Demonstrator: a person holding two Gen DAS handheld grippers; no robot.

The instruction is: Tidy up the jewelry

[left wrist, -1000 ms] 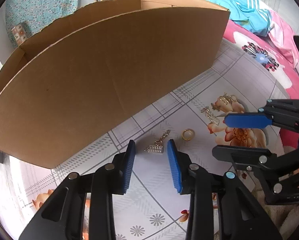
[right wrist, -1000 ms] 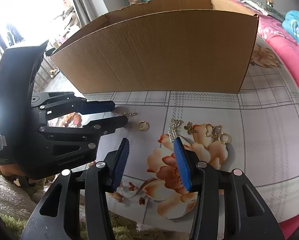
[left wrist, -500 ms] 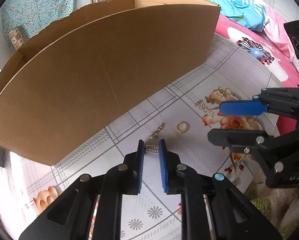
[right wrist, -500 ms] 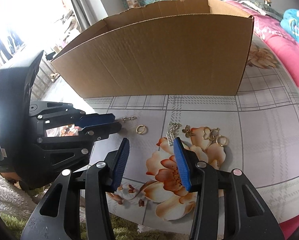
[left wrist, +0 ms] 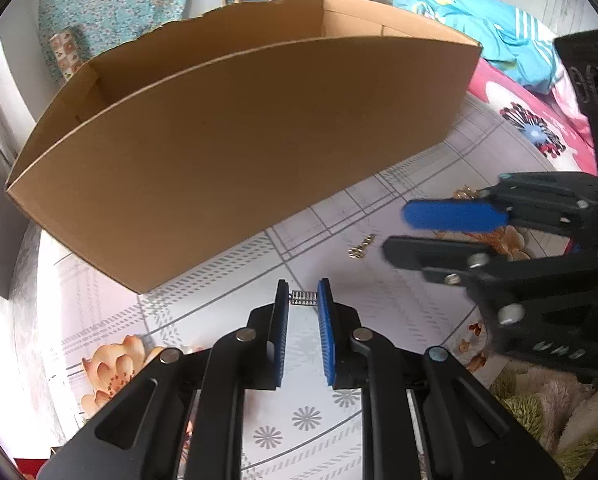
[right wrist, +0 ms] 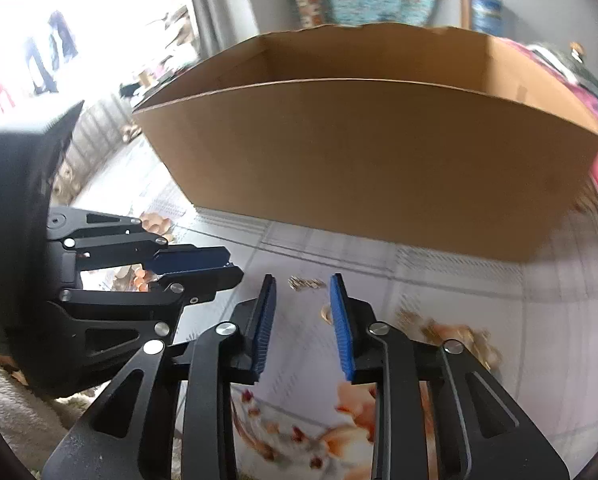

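We are holding the left black gripper with blue ribbed pads [left wrist: 303, 294] low over the floral vinyl mat [left wrist: 307, 420], and its jaws are pinching a small silver bar-shaped jewelry piece [left wrist: 303, 297] by its two ends, right at the fingertips. The piece is spanning the narrow gap between the pads, in front of the near wall of the large open brown cardboard box [left wrist: 235, 148], which is standing on the mat just ahead.

A short gold chain-like trinket [left wrist: 361, 246] is lying on the mat off to the right of the held piece — near the box's base and apart from both tools. In the right wrist view the same trinket [right wrist: 307, 283] is showing just beyond the tips of our right black gripper with blue ribbed pads [right wrist: 302, 280], whose jaws are standing moderately apart with nothing between them. A gold ring [right wrist: 325, 314] is peeking out beside the right-hand pad, and a loose cluster of gold jewelry [right wrist: 451, 332] is resting on the orange flower print farther right — this view is blurred, so we are only guessing at the separate pieces there.

From the left wrist view the right gripper [left wrist: 395, 230] is reaching in from the right edge, hanging above the mat.
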